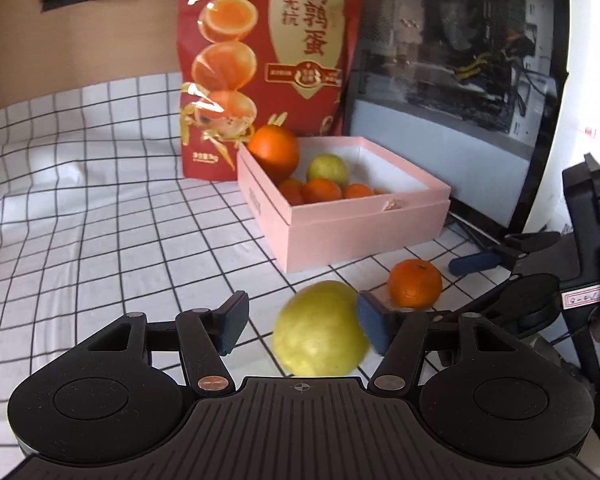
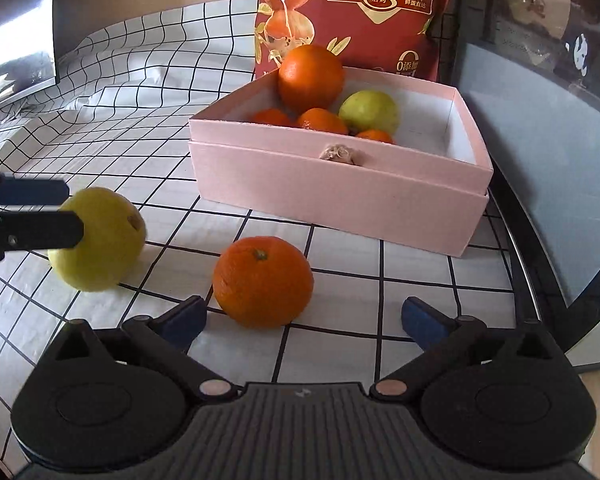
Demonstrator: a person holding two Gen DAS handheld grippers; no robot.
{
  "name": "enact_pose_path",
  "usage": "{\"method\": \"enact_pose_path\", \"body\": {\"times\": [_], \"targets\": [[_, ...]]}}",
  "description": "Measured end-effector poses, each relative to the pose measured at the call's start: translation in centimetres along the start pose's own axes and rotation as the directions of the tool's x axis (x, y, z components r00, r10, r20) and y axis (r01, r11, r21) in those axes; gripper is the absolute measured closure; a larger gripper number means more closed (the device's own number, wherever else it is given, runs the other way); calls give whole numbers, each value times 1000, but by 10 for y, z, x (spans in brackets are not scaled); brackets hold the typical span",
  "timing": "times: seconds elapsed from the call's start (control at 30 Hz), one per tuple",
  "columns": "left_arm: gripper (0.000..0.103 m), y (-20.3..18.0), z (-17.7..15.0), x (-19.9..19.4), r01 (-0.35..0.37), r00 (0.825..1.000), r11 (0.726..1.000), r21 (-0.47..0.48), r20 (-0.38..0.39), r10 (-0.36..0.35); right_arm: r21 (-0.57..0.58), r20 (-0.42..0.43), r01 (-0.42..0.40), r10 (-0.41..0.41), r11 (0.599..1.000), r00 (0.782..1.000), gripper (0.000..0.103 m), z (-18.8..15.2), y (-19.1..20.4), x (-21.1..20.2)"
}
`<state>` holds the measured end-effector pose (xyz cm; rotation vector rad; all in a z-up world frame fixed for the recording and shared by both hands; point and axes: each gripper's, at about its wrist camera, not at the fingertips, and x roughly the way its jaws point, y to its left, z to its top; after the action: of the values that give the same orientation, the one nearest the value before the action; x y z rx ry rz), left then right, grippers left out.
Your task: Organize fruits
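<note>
Left gripper (image 1: 302,320): I am reading it as released. Its jaws are standing wide, pointing down toward the cloth.
Left gripper contact: one blue pad (image 1: 374,328) is lying against the side of the loose yellow-green fruit (image 1: 320,332). The other pad (image 1: 232,326) is standing clear of it, with checked cloth showing in the gap.
Loose yellow-green fruit: it is sitting between the left jaws, outside the box and in front of its near wall. It is looking blurred in the left wrist view. I cannot tell whether it is resting on the cloth.
Right gripper (image 2: 302,314): I am seeing it let go, with both blue pads spread far apart and nothing pressing on either.
Loose orange (image 2: 263,282): it is resting on the cloth just ahead of the right fingertips and centred on the gap. It is lying near the yellow-green fruit and outside the box.
Pink box (image 2: 340,196): it is standing open on the cloth beyond both loose fruits, with a torn spot on its near rim.
Box contents: a large orange (image 2: 311,77) is riding on top at the back corner. A second yellow-green fruit (image 2: 369,111) is lying beside it, and several small oranges (image 2: 322,121) are lying below. The right-hand part of the box is showing bare white lining.
Red pouch (image 1: 268,60): it is standing upright directly behind the box.
Checked cloth (image 1: 100,200): it is covering the work surface, white with black lines.
</note>
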<state>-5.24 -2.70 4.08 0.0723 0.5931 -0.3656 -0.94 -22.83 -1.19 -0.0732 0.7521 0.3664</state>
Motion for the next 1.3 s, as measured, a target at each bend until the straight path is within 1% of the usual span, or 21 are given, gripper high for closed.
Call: {"method": "enact_pose_path", "body": {"times": [0.1,0.17,0.23,0.3,0.33,0.37,0.4,0.47,0.5,0.63,0.67,0.87,0.93,1.13,1.3], "targets": [[34,-4,0,10,44,999,999,12,-16,-44,-6,3,-11,11,1000,1000,1,0,1,-1],[34,-8,1,13,50,998,998,23,-25,-49,-7,12,-12,12,1000,1000,8,0,1,-3],[34,-12,3,16,47,998,998,33,-33,-46,-12,20,-16,16,1000,1000,12,0,2,-3],[37,-14,3,19,47,998,998,33,-50,-45,-25,25,-22,23,999,999,18,3,3,-2],[38,-15,2,21,45,997,998,37,-61,-42,-29,27,-24,25,999,999,24,4,4,-2],[37,-18,1,24,32,997,998,47,-71,-29,-35,28,-27,28,999,999,31,6,6,-1],[36,-19,0,26,20,997,998,58,-74,-16,-44,27,-35,36,998,999,36,8,7,-2],[35,-20,-1,28,19,997,998,59,-80,-15,-55,21,-61,62,997,998,53,10,9,-4],[35,-20,-1,29,18,997,998,58,-79,-14,-59,21,-67,69,996,997,54,10,10,-6],[35,-21,0,32,16,997,998,55,-77,-12,-103,27,-17,20,994,999,54,6,12,-14],[35,-21,0,33,12,998,998,54,-64,-8,-106,26,-8,11,994,1000,54,5,10,-16],[35,-21,0,39,17,997,999,43,-72,-13,-82,11,27,-26,996,1000,54,-3,-6,-24],[35,-24,0,39,11,997,998,57,-72,-7,-72,11,37,-37,997,999,54,-6,-11,-26],[36,-33,-2,40,-18,997,995,102,-73,25,-52,13,49,-48,997,999,54,-10,-20,-28],[36,-29,-2,41,-7,997,997,71,-71,12,-43,35,54,-53,998,998,54,-7,-20,-35]]}}
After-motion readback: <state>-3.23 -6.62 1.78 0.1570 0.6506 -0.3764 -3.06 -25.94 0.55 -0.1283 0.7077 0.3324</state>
